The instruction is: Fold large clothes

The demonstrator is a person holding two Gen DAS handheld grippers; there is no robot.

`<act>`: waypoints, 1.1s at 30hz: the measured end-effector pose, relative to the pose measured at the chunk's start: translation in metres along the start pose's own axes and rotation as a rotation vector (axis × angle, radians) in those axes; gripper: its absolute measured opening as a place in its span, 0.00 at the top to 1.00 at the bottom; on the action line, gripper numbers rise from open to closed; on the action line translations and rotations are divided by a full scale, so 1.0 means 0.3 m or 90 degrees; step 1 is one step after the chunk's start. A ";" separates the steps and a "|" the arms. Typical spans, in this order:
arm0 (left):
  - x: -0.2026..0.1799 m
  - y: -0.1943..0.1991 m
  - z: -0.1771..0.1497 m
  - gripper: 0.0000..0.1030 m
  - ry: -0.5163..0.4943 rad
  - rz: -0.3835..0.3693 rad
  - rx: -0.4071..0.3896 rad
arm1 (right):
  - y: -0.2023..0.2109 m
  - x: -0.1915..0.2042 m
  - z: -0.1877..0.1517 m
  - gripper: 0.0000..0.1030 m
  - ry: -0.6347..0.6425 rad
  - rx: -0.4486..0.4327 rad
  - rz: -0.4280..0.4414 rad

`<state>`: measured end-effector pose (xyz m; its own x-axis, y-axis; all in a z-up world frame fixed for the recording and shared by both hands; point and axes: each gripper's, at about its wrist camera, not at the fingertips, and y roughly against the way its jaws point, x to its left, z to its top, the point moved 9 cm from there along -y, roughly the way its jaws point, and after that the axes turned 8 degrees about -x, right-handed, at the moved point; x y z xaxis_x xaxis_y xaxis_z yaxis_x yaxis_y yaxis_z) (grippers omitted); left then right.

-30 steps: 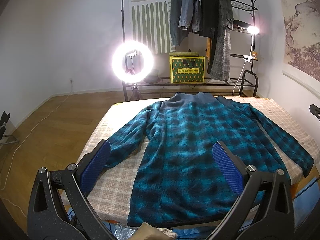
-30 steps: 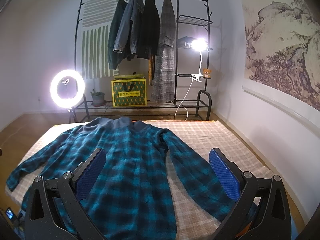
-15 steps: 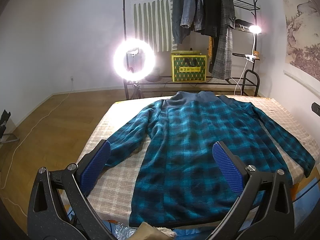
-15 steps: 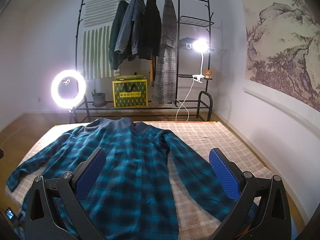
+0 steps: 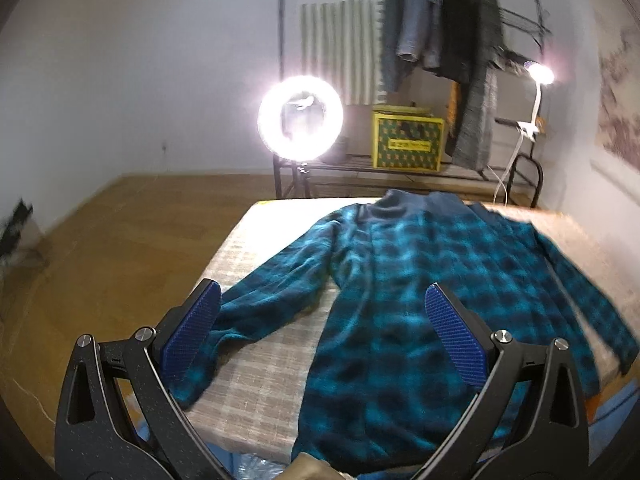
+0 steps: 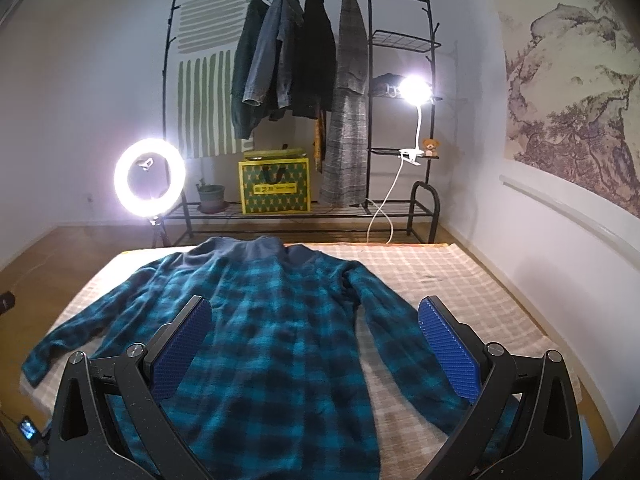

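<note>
A large teal and black plaid shirt [image 5: 420, 280] lies flat on the checked table [image 5: 260, 360], collar at the far side and both sleeves spread out; it also shows in the right wrist view [image 6: 272, 328]. My left gripper [image 5: 324, 336] is open and empty above the near edge, over the left sleeve and hem. My right gripper [image 6: 316, 344] is open and empty above the shirt's lower body and right sleeve [image 6: 400, 328].
A lit ring light [image 6: 149, 175] stands past the table's far left corner. A black clothes rack [image 6: 304, 80] with hanging coats, a yellow-green box [image 6: 275, 186] and a clip lamp [image 6: 414, 90] lines the back wall. The right wall [image 6: 560, 240] runs close to the table.
The left wrist view has swung left and tilted, with motion blur; the left sleeve now sits between its fingers. The right gripper has lifted slightly. The shirt has not moved.
</note>
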<state>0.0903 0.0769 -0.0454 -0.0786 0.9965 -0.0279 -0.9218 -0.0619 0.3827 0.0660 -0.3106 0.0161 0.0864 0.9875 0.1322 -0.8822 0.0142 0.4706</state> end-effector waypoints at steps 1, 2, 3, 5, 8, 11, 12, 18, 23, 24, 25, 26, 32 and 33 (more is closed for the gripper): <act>0.031 -0.011 0.004 0.00 0.026 -0.015 0.000 | -0.004 0.007 -0.004 0.01 -0.001 0.004 0.005; 0.070 -0.022 0.006 0.00 0.055 -0.031 -0.004 | -0.007 0.015 -0.008 0.01 -0.002 0.007 0.010; 0.107 -0.036 0.014 0.00 0.074 -0.037 -0.006 | -0.011 0.024 -0.011 0.01 -0.003 0.011 0.018; 0.180 -0.070 0.016 0.00 0.093 -0.027 0.002 | -0.015 0.040 -0.019 0.01 -0.001 0.015 0.027; 0.293 -0.137 0.014 0.00 0.102 0.000 0.019 | -0.022 0.069 -0.026 0.01 -0.002 0.014 0.042; 0.405 -0.236 -0.012 0.01 0.082 0.023 0.045 | -0.031 0.102 -0.030 0.01 -0.006 0.009 0.064; 0.429 -0.270 -0.028 0.02 0.079 0.019 0.058 | -0.034 0.114 -0.035 0.01 -0.005 0.010 0.072; 0.593 -0.503 -0.177 0.17 0.096 0.003 0.185 | -0.053 0.180 -0.059 0.01 0.013 0.031 0.098; 0.703 -0.654 -0.308 0.28 0.187 -0.026 0.269 | -0.074 0.235 -0.075 0.01 0.033 0.049 0.118; 0.711 -0.676 -0.328 0.30 0.195 -0.031 0.281 | -0.078 0.250 -0.080 0.01 0.037 0.054 0.125; 0.721 -0.698 -0.352 0.32 0.200 -0.033 0.294 | -0.083 0.258 -0.084 0.01 0.040 0.057 0.129; 0.732 -0.722 -0.376 0.32 0.203 -0.033 0.306 | -0.087 0.271 -0.089 0.01 0.043 0.062 0.137; 0.780 -0.812 -0.466 0.33 0.233 -0.045 0.345 | -0.114 0.320 -0.117 0.01 0.051 0.085 0.166; 0.789 -0.823 -0.476 0.33 0.241 -0.044 0.349 | -0.119 0.326 -0.123 0.01 0.052 0.089 0.169</act>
<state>0.2450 0.3202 -0.2784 -0.2456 0.9025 -0.3538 -0.6115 0.1389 0.7790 0.0888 -0.2088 -0.0200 -0.1817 0.9631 0.1988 -0.7963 -0.2627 0.5449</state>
